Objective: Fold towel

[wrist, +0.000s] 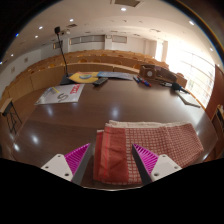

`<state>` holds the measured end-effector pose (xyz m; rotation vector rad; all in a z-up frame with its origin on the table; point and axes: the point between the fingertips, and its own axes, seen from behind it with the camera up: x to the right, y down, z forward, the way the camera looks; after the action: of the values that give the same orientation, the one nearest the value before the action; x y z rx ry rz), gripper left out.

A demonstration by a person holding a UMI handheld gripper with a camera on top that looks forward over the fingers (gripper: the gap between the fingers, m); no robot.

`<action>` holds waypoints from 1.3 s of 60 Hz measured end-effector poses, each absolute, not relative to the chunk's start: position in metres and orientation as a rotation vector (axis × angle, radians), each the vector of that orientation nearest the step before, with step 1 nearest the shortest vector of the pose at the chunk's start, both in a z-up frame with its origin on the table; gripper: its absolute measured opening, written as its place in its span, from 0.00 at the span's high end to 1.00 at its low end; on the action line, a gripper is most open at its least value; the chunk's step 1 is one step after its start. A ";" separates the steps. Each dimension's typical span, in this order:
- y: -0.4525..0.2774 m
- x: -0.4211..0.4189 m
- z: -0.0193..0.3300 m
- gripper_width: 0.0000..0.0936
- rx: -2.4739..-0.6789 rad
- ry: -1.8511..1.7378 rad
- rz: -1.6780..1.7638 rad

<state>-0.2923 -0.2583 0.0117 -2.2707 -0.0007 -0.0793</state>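
While the gripper [109,158] stands wide open, holding nothing, it should pinch the checked towel's [145,142] near edge evenly.

No words or numbers can be read here. A white sheet of paper [62,94] lies on the dark table [100,115], far beyond the gripper's fingers. It has red and pink print on it, but the marks are too small and blurry to make out as letters. A round yellow thing [84,76] lies further back on the table, and it shows no label that can be read. The checked towel [150,140] has stripes and squares but no tag or writing in view.
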 end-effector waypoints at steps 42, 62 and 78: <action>-0.246 -0.318 0.068 0.96 -2.222 -0.030 0.189; -0.235 -0.177 0.134 0.95 -2.096 0.181 0.297; -0.244 -0.056 0.062 0.27 -2.198 0.250 0.066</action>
<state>-0.0559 -0.2437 0.0622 -2.1984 0.2501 0.0662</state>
